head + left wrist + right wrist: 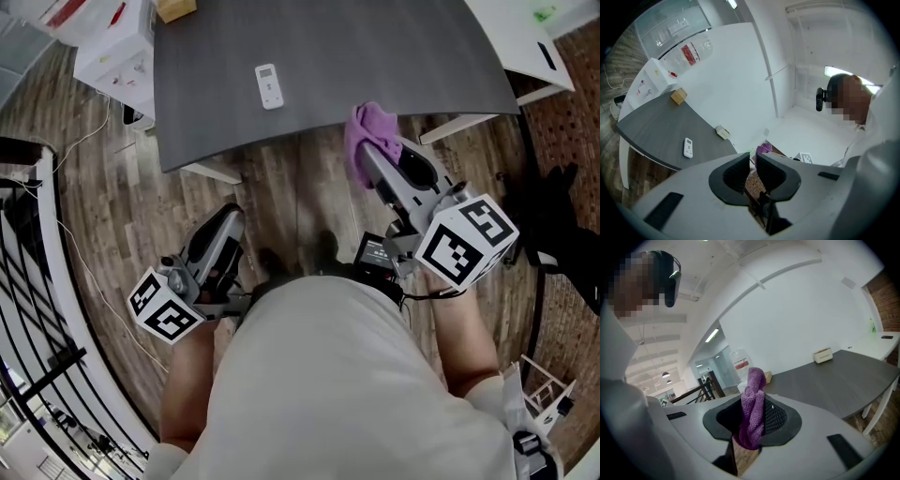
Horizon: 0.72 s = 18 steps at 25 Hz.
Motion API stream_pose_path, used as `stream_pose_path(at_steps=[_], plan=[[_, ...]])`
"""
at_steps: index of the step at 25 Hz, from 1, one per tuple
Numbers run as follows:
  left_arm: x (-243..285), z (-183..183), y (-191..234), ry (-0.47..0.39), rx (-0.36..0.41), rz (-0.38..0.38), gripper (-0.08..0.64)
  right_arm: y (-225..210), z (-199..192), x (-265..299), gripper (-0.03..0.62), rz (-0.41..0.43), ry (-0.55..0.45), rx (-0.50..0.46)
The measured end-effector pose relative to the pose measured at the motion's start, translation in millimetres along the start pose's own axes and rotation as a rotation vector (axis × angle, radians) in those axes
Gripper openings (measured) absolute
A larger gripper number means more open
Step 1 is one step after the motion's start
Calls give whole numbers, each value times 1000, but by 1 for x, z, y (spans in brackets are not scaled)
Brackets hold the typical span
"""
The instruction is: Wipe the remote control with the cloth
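Fingers (777, 418) of the right gripper (756, 405) clamp the purple cloth (754, 380), bunched above their tips; the remote control (269, 86) lies on the grey table (394, 56), well ahead and leftward. The left gripper (753, 161) is level, its fingers barely apart and empty; the right tilts slightly down.

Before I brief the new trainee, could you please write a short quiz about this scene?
1. True or false: the remote control lies on the floor.
2. Which jaws grip the purple cloth? A: left. B: right.
3. Short answer: does the cloth already touch the remote control?

Key
1. False; it lies on the grey table.
2. B; the right gripper is closed on it.
3. No; the cloth hangs in front of the table edge, well apart from the remote control.
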<state>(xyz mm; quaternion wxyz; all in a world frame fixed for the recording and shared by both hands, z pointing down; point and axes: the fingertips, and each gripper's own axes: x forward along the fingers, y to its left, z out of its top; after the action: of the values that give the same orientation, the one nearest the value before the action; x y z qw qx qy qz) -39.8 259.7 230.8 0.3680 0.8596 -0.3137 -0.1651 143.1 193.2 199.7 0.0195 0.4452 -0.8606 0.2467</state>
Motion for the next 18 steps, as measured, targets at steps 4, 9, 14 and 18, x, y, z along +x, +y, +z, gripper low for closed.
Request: stream_pose_path(at_steps=[4,9,14,18], plan=[[-9,6,2,-10,-1,-10,46,11,3,6,100,-3,-7,-22],[-16,4,3,-8,-21,-15,46,19,-5,3,100,-15,3,-26],[-20,1,3,-8,-40,-19,46,23,-12,-4,100,-25,15,-35],[-20,-8,3,-2,-52,-13,44,17,-20,-13,98,-43,25,-26]])
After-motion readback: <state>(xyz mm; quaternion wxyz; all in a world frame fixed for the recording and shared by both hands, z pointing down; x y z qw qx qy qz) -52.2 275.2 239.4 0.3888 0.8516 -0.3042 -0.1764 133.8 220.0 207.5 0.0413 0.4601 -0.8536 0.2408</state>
